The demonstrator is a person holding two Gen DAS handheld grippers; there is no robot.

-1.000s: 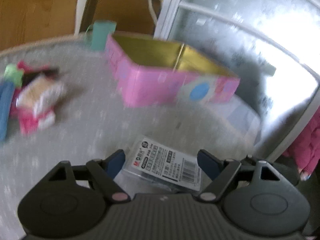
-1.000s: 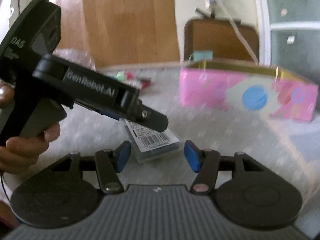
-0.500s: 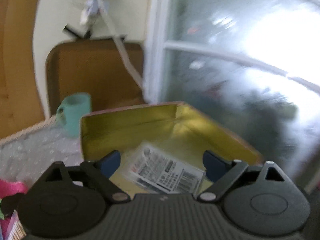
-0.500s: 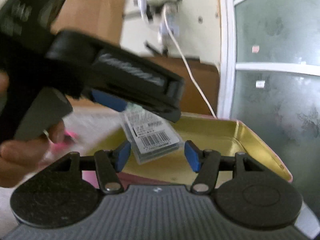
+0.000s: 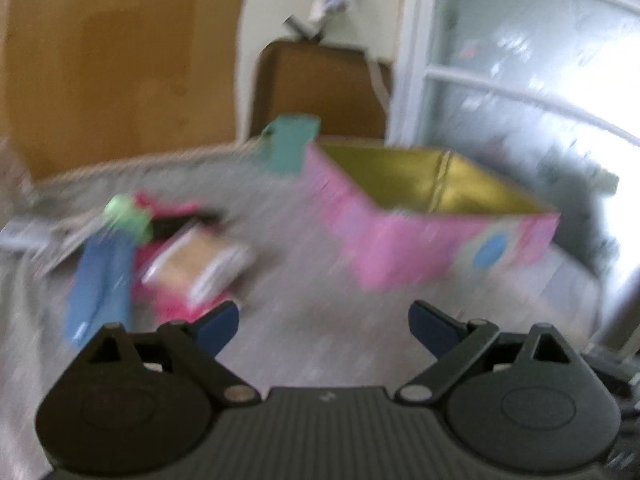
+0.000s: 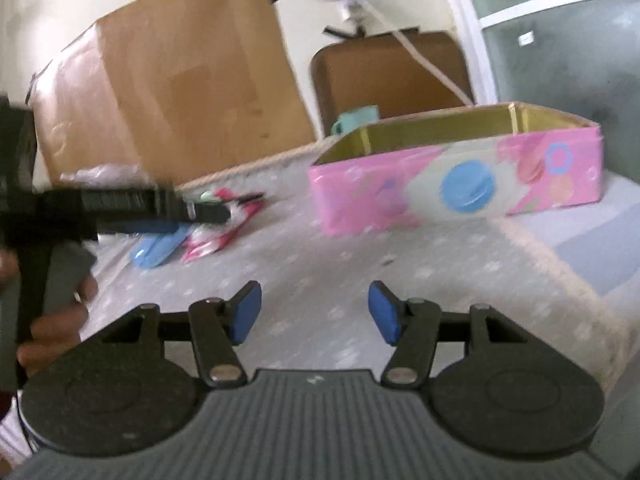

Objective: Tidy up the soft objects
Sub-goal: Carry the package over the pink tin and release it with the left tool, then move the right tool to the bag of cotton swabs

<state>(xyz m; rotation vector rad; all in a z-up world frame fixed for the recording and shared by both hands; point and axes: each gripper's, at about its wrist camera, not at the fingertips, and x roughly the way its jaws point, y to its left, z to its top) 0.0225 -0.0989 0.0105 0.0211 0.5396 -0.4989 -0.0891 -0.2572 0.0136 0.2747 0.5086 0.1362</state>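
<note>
Both your left tool and right tool gape wide and empty, so as you reach for the soft packets heaped toward the counter's far-left edge, a hasty pinch could snag several or scatter them short of the pink box.

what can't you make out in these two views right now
- Floor of the pink box: hidden in both views by its own walls, so its contents cannot be seen.
- Pile of packets: motion-blurred in the left view; partly covered by the left gripper in the right view; labels unreadable.
- Left gripper's jaw gap: not discernible in the right view, side on.
- Teal cup: mostly behind the box in the right view.
- Hand: cut by the right view's left edge.
</note>
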